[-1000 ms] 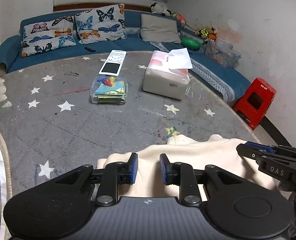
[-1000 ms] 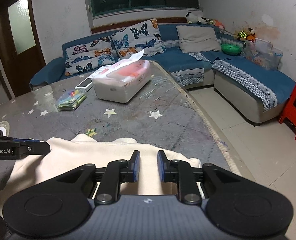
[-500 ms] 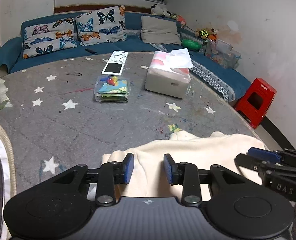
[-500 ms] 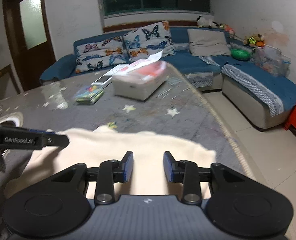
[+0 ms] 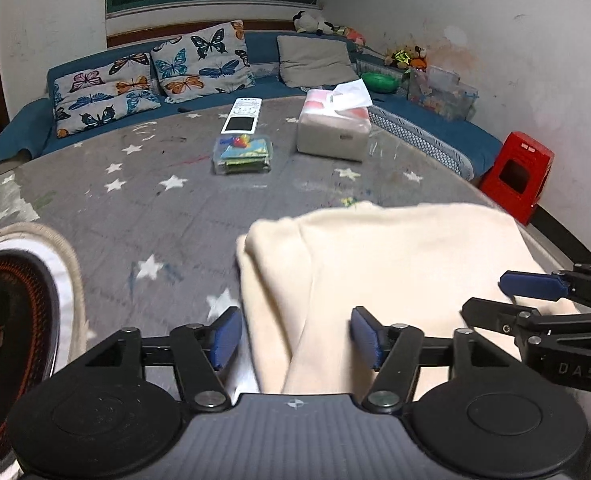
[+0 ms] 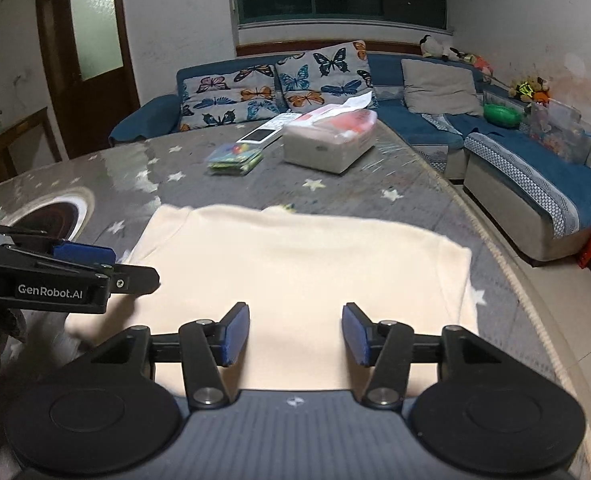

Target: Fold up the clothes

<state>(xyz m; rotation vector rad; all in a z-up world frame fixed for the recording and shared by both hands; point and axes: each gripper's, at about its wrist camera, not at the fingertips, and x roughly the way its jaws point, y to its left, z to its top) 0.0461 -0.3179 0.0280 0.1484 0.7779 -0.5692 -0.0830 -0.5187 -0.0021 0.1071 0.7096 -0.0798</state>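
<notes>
Near hem of the cream folded knit garment (image 6: 295, 264) is hidden under both gripper bodies. Left gripper (image 5: 295, 338) and right gripper (image 6: 295, 334) are spread wide, nothing pinched; garment lies between and beyond the fingers, at the near right edge of the grey star-patterned table (image 5: 167, 216). Layered left fold is seen only in left view.

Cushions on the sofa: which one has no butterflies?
The plain grey cushion, rightmost of the three on the blue sofa; the two butterfly cushions sit to its left.

A cream garment (image 6: 295, 280) lies folded flat on the near edge of the grey star-patterned tabletop (image 6: 335, 196).
</notes>
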